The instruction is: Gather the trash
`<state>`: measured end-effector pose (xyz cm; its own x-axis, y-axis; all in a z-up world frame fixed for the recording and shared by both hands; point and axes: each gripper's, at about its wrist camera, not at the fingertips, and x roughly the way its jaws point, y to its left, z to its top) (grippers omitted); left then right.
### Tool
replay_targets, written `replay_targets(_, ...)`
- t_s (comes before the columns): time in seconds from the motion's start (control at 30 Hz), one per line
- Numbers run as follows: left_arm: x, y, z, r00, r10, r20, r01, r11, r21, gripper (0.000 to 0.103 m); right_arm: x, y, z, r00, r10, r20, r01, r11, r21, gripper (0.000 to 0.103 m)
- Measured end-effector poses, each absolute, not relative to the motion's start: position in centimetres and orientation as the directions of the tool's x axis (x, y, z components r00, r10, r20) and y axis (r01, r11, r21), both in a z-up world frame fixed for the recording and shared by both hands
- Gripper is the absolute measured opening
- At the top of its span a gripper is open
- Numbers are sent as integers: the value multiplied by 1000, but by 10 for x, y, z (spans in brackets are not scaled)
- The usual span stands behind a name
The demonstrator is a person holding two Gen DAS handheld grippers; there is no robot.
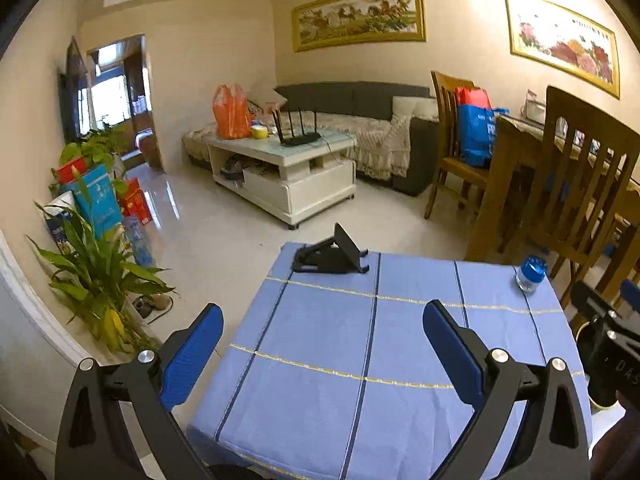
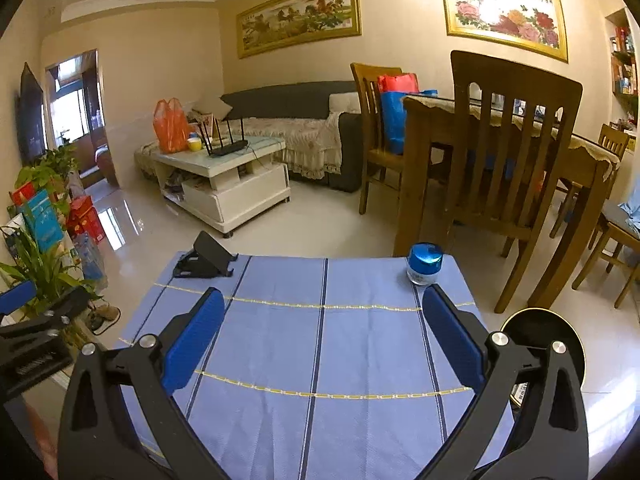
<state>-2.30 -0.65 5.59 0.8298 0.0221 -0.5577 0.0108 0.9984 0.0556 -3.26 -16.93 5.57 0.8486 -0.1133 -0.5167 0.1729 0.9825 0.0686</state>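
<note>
Beyond my wide-open, empty jaws, both pairs: blue-capped glass jar point(image 2: 425, 264) at bench point(image 2: 320, 340) edge; I risk knocking it off.

Both wrist views face forward-down, sharing blue tablecloth point(image 1: 400, 340), sofa point(image 2: 288, 100).

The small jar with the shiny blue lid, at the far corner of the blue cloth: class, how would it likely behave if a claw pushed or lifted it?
The jar looks squat with a broad base, so it would probably slide, not tip. Its clear body looks like glass: likely heavy for its size and breakable, and it stands near the tablecloth edge. The glossy lid could be slippery.
</note>
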Motion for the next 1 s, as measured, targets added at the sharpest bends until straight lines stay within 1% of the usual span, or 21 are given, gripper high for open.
replay_targets(0.07,-26,-9,57,839,39,-542,3,997,76,97,-37,-170,54,847,-116,-519,172,983,61,98)
replay_targets(0.53,-36,-28,61,849,20,-528,48,992,115,97,-57,-193,52,847,-118,-519,183,980,76,98)
replay_targets(1.0,-34,-26,58,839,2,-545,69,992,109,97,-63,-199,47,843,-112,-527,182,980,83,98)
